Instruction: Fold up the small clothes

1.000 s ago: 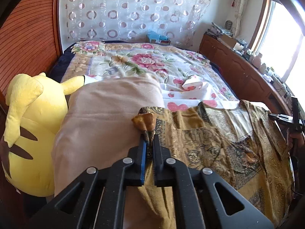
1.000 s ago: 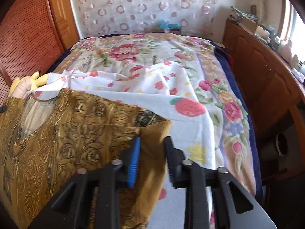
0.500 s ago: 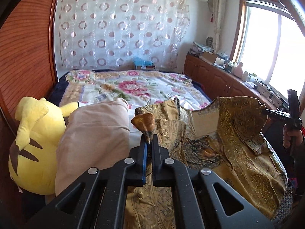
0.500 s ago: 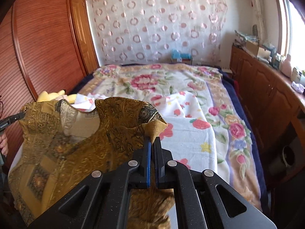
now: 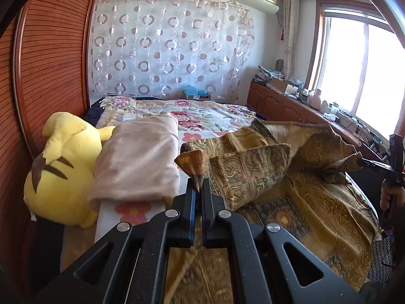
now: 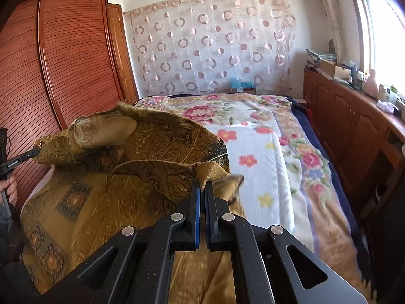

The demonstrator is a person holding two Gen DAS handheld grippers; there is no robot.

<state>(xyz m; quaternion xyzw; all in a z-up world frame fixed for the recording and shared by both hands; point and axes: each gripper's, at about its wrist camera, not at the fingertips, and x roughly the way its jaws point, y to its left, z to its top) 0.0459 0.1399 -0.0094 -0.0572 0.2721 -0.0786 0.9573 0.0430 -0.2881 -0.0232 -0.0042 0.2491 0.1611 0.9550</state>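
A gold patterned garment (image 5: 298,202) (image 6: 106,202) lies on the near part of the bed, its top half lifted and folding back toward me. My left gripper (image 5: 198,183) is shut on one pointed corner of the garment. My right gripper (image 6: 202,186) is shut on the opposite corner. Each gripper also shows from the other side: the right gripper (image 5: 360,162) at the right edge, the left gripper (image 6: 34,153) at the left edge, each pinching cloth. The raised fabric sags in loose folds between the two corners.
A yellow plush toy (image 5: 60,169) and a pink folded blanket (image 5: 136,162) lie left of the garment. The bed (image 6: 273,152) carries a floral cover. A wooden wardrobe (image 6: 50,76) stands on the left, a cluttered cabinet (image 6: 354,116) on the right.
The right gripper closed on the garment's corner. Both grippers then lifted the top edge off the bed and drew it back toward the near side, so the cloth now bunches in raised folds.
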